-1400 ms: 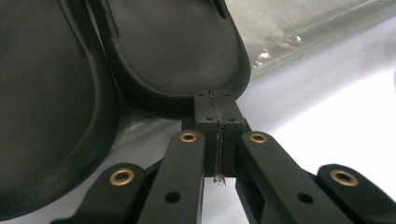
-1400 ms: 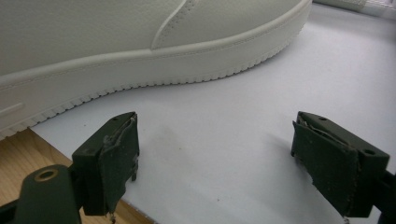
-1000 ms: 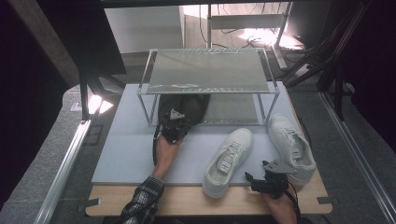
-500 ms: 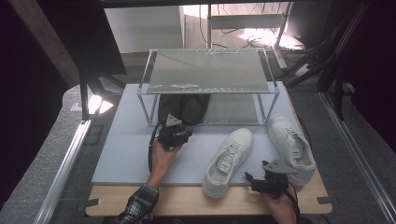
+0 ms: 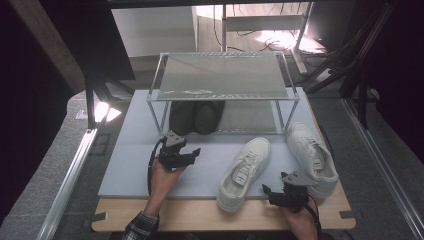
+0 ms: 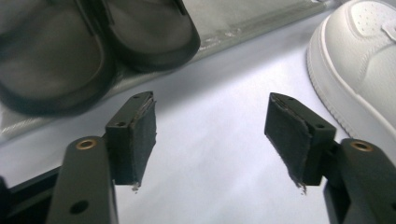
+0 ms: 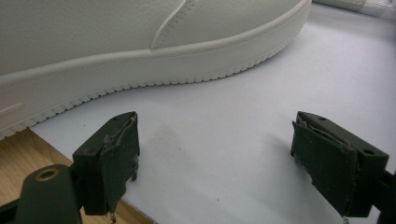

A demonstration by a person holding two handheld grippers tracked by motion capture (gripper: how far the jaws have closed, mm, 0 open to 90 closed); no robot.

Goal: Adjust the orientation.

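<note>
Wooden desk (image 5: 200, 219) under pale mat (image 5: 135, 165) — two white sneakers (image 5: 245, 172) on mat, wire shelf (image 5: 220, 80) behind, dark slippers (image 5: 195, 117) beneath it.

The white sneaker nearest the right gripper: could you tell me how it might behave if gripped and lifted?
The white sneaker has a thick, ridged sole, so it probably stays stiff underfoot and slides little. Its padded upper looks soft and may dent under the fingers. Gripped at one end, it would likely tilt.

place: lab / recording rig
table: pale mat (image 5: 135, 165) on wood board, dark frame poles (image 5: 350, 65) around it
floor: grey carpet, loose cables (image 5: 260, 20) in back
props: wire shoe rack (image 5: 220, 80) w/ staged shoes
</note>
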